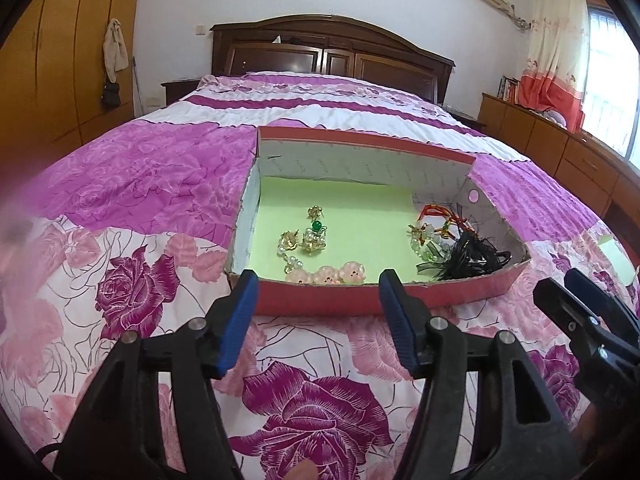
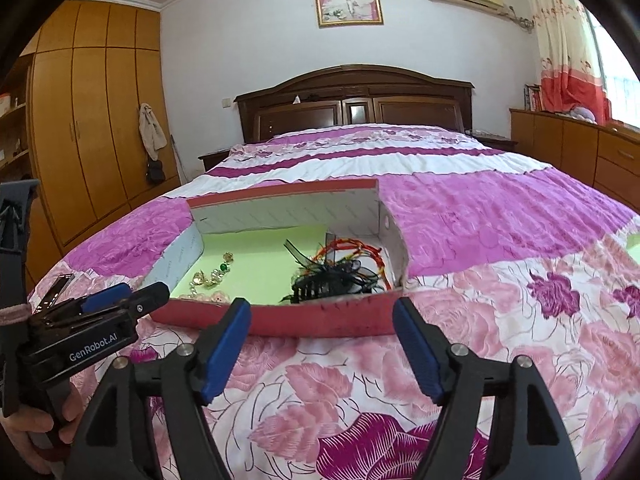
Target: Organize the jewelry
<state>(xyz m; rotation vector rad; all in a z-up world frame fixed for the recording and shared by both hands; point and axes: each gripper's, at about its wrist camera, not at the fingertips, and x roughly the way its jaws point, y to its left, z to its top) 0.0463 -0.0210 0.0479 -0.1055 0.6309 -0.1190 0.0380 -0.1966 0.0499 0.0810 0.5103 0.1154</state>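
A red cardboard box [image 1: 360, 300] with a pale green floor lies on the bed; it also shows in the right wrist view [image 2: 320, 320]. Inside on the left are gold and pearl pieces with a green bead [image 1: 308, 236] and pink flower beads [image 1: 332, 274]. On the right are a green bead bracelet [image 1: 424, 244], red cords [image 1: 444, 216] and a black hair clip [image 1: 476, 258], also seen in the right wrist view [image 2: 332, 280]. My left gripper [image 1: 316, 284] is open and empty just before the box's near wall. My right gripper [image 2: 320, 312] is open and empty there too.
The bed has a pink and purple floral quilt [image 1: 140, 280]. A dark wooden headboard [image 2: 352, 100] stands at the far end. A wooden wardrobe [image 2: 92, 120] is on the left, low cabinets [image 2: 580, 148] on the right. A small shiny object [image 2: 54, 286] lies left of the box.
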